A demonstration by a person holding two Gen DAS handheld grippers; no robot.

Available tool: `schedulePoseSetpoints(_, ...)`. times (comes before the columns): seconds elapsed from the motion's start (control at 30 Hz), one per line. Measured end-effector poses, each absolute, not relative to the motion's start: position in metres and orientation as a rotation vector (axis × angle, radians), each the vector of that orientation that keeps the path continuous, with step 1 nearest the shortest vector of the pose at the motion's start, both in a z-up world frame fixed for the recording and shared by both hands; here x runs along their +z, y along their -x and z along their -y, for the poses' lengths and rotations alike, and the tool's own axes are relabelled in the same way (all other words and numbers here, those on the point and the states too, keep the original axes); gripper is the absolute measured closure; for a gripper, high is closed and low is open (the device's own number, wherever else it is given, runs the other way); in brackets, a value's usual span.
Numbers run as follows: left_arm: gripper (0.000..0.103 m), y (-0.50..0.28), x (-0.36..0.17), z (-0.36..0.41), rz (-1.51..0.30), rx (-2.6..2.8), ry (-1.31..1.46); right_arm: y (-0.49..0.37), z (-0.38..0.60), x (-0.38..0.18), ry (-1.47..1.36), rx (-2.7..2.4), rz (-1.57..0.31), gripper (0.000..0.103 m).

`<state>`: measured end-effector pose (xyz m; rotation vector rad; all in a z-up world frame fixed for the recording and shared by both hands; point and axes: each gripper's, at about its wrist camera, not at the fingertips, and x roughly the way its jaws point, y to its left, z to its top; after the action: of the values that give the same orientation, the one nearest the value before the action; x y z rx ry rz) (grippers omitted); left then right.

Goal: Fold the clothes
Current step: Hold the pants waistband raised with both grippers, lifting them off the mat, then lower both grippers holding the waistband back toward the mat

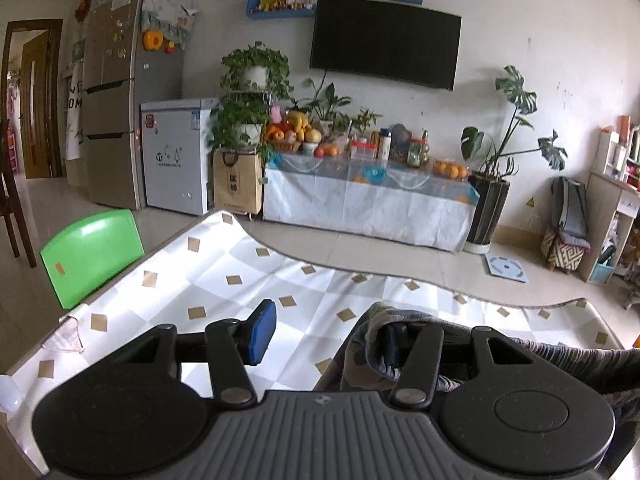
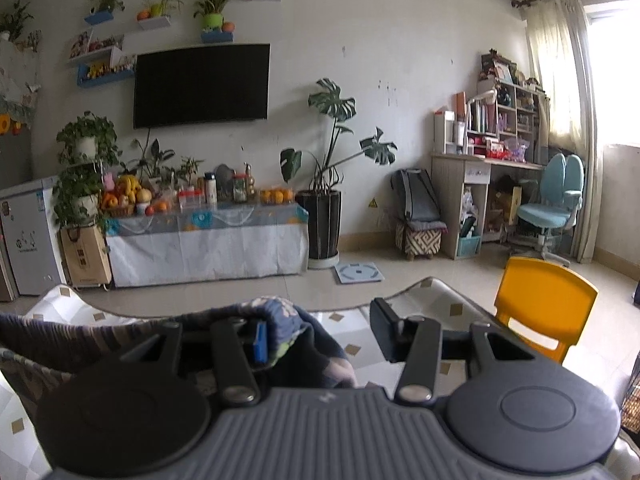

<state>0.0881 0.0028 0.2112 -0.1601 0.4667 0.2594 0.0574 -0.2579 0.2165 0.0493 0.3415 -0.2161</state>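
Observation:
A grey-blue patterned garment (image 1: 356,344) with a striped band hangs between my two grippers above the table (image 1: 240,264), which wears a white-and-grey checked cloth with gold diamonds. In the left wrist view the left gripper (image 1: 326,328) has its jaws apart. The garment is draped over the right finger, the blue-padded left finger (image 1: 262,332) is bare, and table shows in the gap. In the right wrist view the right gripper (image 2: 320,324) mirrors this: the garment (image 2: 280,308) wraps its left finger, and the right finger (image 2: 384,336) is bare.
A green chair (image 1: 92,256) stands at the table's left corner and a yellow chair (image 2: 544,300) at its right corner. Beyond the far edge lie tiled floor, a covered cabinet (image 1: 360,204) with fruit and bottles, a tall potted plant (image 2: 324,224) and a floor scale (image 2: 358,272).

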Motion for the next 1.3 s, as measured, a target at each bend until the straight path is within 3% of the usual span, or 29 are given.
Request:
schedulePoseSetpoints(1.17,0.050,-0.257,0.022,-0.009,-0.689,0.310,0.218,-0.247,0.255,0.016,-0.095,-0.245,-0.547,0.057)
schedulePoseSetpoints(1.3,0.050,-0.273,0.009,-0.008,-0.705,0.293,0.225,-0.266,0.259,0.001,-0.119,-0.239,-0.583,0.047)
